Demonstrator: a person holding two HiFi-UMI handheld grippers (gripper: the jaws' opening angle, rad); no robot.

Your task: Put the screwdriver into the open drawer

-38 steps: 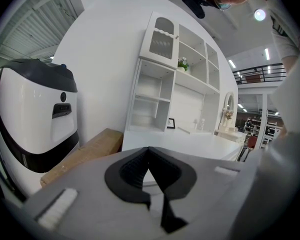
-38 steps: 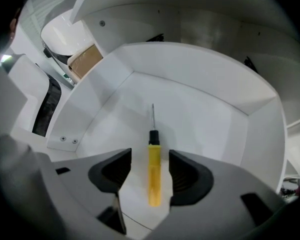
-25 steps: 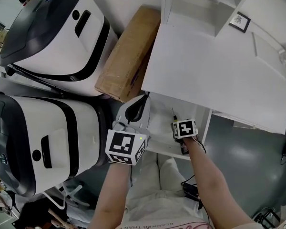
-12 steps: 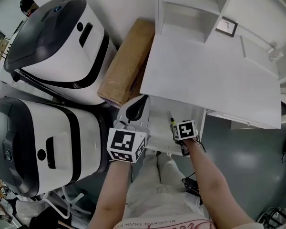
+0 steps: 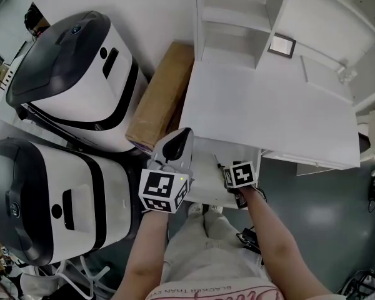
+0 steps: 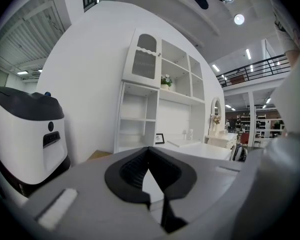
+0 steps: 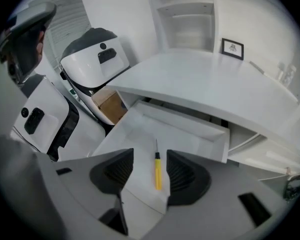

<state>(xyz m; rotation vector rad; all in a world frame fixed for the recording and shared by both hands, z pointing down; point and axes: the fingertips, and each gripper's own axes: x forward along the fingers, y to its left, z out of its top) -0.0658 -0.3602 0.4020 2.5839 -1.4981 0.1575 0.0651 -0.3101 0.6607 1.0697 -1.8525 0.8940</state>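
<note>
Now the yellow screwdriver lies loose in the open drawer, low centre of the right gripper view, the right gripper lifted off it with wide, empty jaws just narrowing, the left gripper seemingly closed on nothing, so placement looks done.

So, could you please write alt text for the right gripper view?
A yellow screwdriver lies in the open white drawer under a white desk. The right tongs hang above it, jaws apart, having just closed a little, gripping nothing.
</note>
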